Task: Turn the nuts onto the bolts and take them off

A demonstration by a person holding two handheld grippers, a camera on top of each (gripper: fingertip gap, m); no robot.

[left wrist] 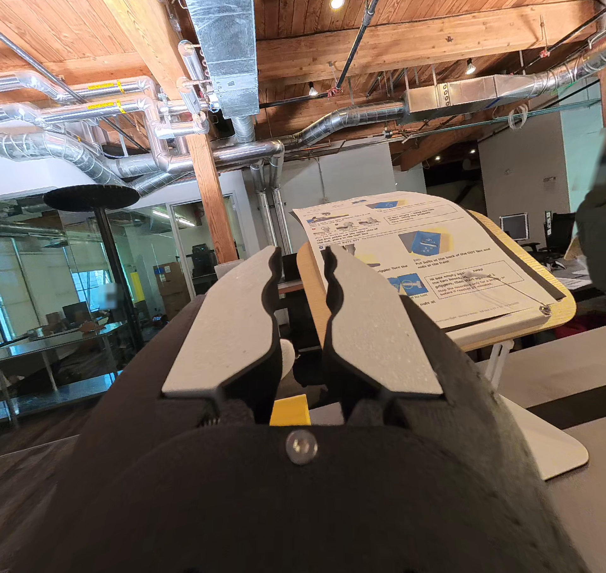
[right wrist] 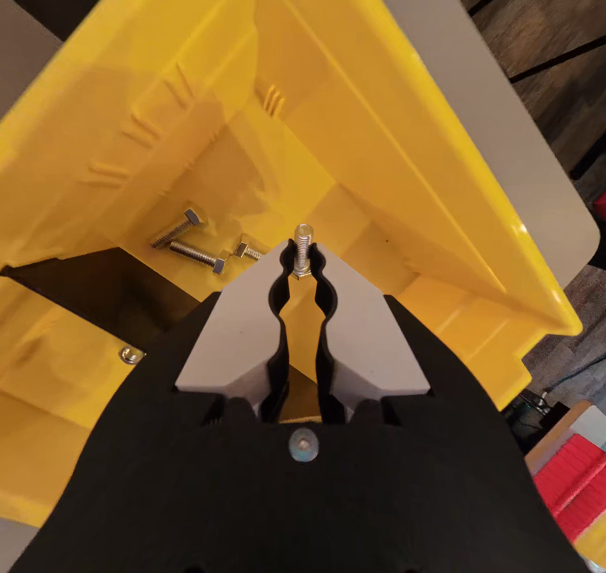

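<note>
In the right wrist view my right gripper [right wrist: 302, 249] is shut on a silver bolt [right wrist: 301, 251], gripped by its shank with the threaded end pointing forward, over the inside of a yellow bin [right wrist: 344, 105]. Three loose bolts lie on the bin floor to the left: one [right wrist: 178, 228], another [right wrist: 200, 257], and a third [right wrist: 247, 250] partly hidden by my finger. A single nut [right wrist: 130, 354] lies near the bin's front lip. In the left wrist view my left gripper [left wrist: 302, 255] is open and empty, tilted up toward the room.
An instruction sheet [left wrist: 410, 252] rests on a wooden stand [left wrist: 557, 308] ahead and right of the left gripper. A corner of a yellow bin [left wrist: 290, 409] shows below its fingers. The grey tabletop [right wrist: 459, 65] runs behind the bin; a red object [right wrist: 570, 482] lies lower right. Spacing between my two grippers at the tips: around 65 centimetres.
</note>
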